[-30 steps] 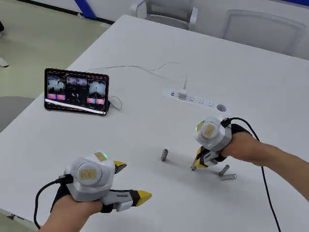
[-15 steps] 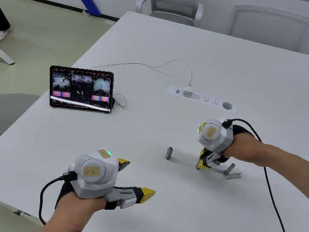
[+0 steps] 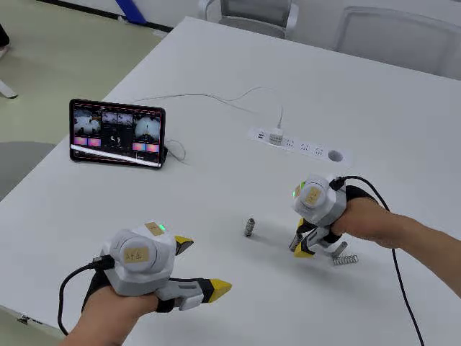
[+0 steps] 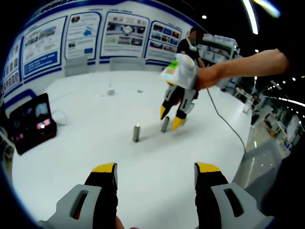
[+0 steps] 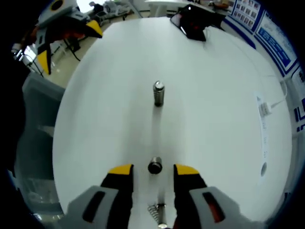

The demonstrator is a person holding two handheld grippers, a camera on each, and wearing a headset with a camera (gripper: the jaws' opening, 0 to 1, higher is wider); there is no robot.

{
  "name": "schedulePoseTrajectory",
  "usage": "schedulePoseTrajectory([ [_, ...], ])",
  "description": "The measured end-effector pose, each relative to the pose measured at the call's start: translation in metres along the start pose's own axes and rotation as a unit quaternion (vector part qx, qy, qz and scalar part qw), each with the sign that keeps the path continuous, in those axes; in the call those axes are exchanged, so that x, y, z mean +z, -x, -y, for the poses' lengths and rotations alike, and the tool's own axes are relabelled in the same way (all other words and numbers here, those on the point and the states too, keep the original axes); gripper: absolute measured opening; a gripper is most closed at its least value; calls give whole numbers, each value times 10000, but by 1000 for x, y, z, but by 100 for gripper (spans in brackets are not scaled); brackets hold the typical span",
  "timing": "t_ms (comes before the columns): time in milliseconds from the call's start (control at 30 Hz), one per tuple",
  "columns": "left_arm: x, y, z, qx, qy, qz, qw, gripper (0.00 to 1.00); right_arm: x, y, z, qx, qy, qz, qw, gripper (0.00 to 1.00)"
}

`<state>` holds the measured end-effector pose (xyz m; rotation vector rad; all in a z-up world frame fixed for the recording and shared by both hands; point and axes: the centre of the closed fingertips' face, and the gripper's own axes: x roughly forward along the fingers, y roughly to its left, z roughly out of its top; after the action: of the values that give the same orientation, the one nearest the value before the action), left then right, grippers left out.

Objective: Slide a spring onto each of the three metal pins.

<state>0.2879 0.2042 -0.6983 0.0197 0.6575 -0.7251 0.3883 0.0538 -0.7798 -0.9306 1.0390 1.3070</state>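
Jaws of my right gripper (image 3: 300, 244) straddle an upright pin (image 5: 155, 167), parted and not yet gripping, probably to steady it. A loose spring (image 3: 346, 259) lies just beside. My left gripper (image 4: 155, 168) hovers released.

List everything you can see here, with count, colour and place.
table: one, white, under everything
tablet: one, black, screen lit, table's left
power strip: one, white, far middle, cable plugged in
metal pins: three, grey; one upright mid-table, one between the jaws of the right gripper, one farther right
loose spring: one, silver, beside that last pin
chairs: two, pale grey, beyond the far edge
left gripper: one, white with yellow tips, near left, open, empty
right gripper: one, same colours, open around a pin
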Motion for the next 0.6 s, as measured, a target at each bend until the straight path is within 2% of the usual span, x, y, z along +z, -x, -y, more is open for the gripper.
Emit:
schedulePoseTrajectory([
  [133,1,-1,3,-29,-17,8,10000,66,-2,5,0,-19,-175,75,9998,40],
  [433,5,-3,7,-76,-13,43,10000,67,-4,17,-2,-120,-374,212,9990,44],
  [600,8,-2,5,-61,-13,69,10000,67,0,25,-1,-134,-769,504,9957,44],
])
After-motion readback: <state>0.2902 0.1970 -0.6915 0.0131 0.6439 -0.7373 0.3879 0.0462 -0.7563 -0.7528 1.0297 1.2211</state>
